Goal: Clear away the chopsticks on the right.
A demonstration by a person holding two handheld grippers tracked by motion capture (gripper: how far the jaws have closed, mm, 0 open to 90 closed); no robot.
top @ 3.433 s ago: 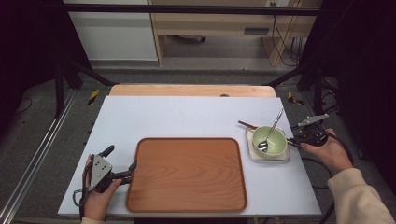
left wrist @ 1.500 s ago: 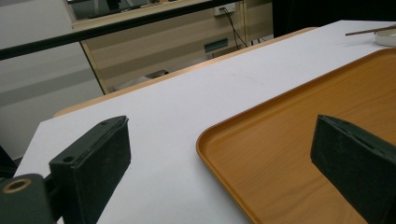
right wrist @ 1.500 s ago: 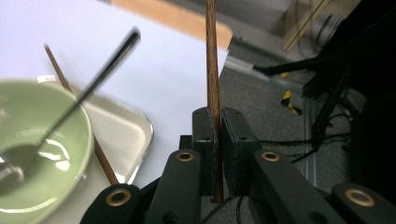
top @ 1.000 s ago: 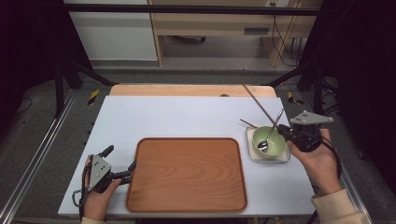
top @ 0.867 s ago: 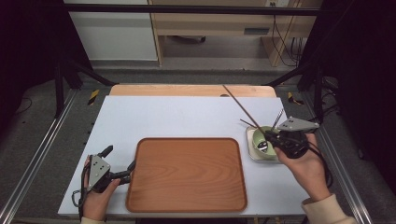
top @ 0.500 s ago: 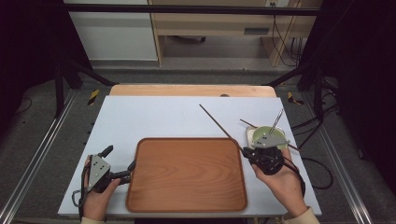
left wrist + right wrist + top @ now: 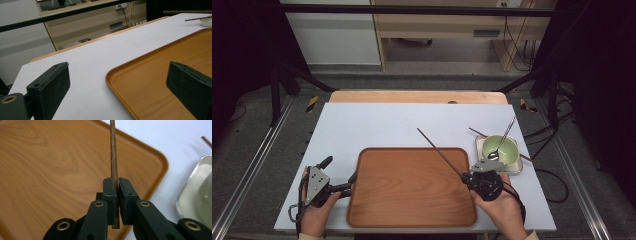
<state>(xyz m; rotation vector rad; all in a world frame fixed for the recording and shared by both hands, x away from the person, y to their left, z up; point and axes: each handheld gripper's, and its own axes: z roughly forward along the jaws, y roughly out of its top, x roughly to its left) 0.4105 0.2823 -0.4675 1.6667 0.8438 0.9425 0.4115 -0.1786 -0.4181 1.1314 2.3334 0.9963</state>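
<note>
right gripper view, chopstick (image 7: 113,157) clamped in tool (image 7: 116,202)

- White tabletop (image 7: 377,125): taken as my landmark, with a bare wood strip (image 7: 412,96) along its far edge.
- Green bowl (image 7: 507,150): at the tabletop's right side, sitting in a pale square dish (image 7: 480,145).
- Metal spoon (image 7: 501,141): in that bowl, handle leaning up and away.
- Second chopstick (image 7: 475,132): flat, passing under the dish.
</note>
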